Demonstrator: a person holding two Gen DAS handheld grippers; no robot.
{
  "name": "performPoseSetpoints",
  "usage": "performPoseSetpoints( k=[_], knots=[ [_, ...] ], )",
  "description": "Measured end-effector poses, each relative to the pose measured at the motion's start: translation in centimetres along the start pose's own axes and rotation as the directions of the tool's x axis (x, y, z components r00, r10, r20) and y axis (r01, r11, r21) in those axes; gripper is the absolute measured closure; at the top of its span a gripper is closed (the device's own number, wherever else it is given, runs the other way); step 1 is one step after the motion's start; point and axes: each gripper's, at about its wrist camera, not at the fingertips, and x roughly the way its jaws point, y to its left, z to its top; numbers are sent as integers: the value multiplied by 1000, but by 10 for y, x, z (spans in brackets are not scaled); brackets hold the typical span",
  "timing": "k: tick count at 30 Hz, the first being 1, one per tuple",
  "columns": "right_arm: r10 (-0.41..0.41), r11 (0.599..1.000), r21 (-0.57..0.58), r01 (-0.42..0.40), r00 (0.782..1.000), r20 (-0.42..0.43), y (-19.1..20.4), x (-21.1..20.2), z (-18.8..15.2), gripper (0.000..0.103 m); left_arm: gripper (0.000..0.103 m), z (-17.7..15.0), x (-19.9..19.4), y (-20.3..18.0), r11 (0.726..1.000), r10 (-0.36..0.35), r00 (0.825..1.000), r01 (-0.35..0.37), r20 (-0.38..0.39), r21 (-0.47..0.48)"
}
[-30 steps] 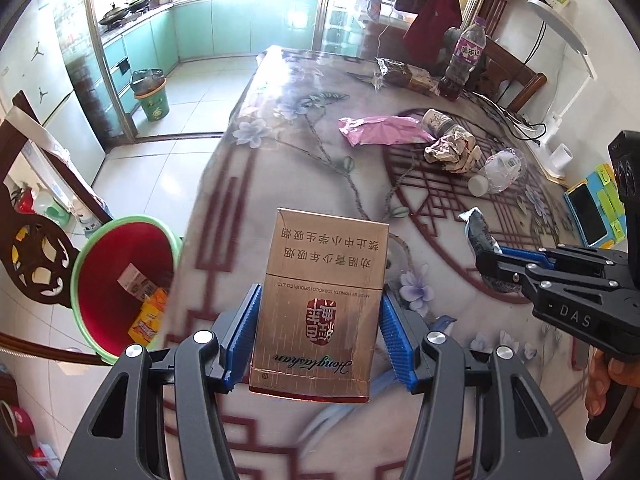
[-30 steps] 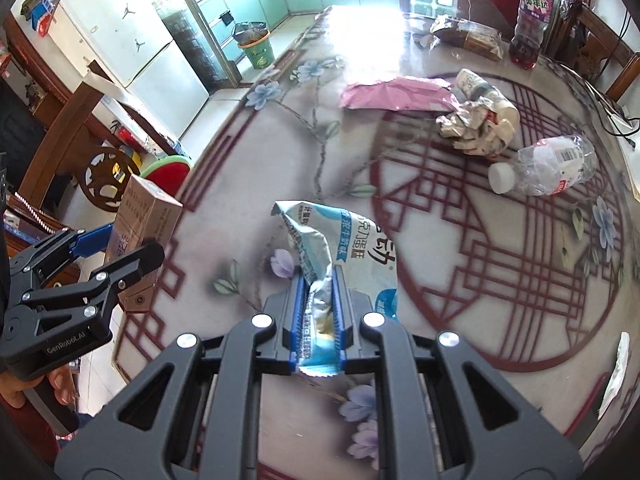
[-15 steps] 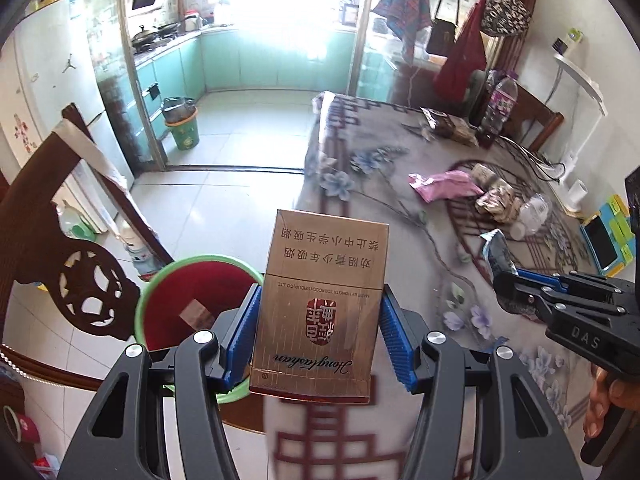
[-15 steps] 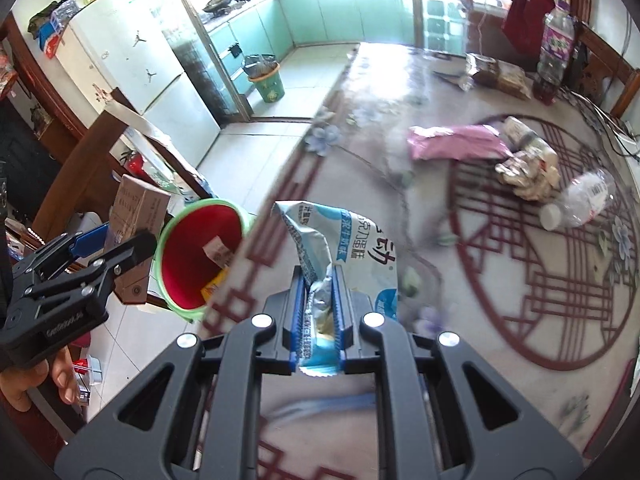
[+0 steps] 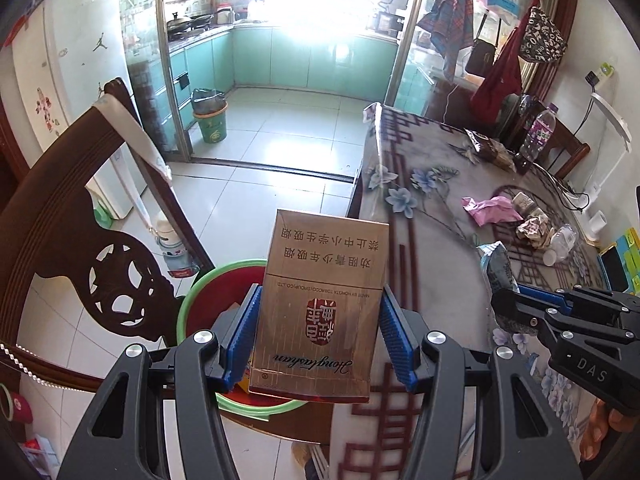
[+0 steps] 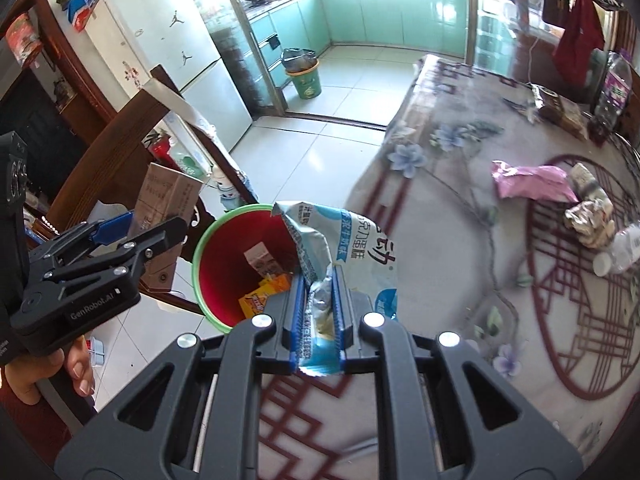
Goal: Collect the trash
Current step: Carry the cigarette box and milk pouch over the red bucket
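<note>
White fridge (image 6: 168, 64) far left; dark carved chair (image 5: 80, 240) beside it; teal kitchen cabinets (image 5: 312, 60) behind.

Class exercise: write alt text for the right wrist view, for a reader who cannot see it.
The right gripper has its jaws shut on a crumpled blue-and-white snack wrapper, held beside a red bin with a green rim that stands on the floor by the table. At left, the left gripper holds a tan carton.
</note>
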Motion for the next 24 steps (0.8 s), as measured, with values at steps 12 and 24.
performPoseSetpoints(
  k=[12,24],
  knots=[
    [65,998,-26,-66,998,-27,39,26,11,90,49,-10,24,60,993,71,995,-76,-64,-86],
    [127,989,-70,-133,988,-91,78,64,24,90,49,-22,64,110,984,61,984,-87,-168,-157]
  ],
)
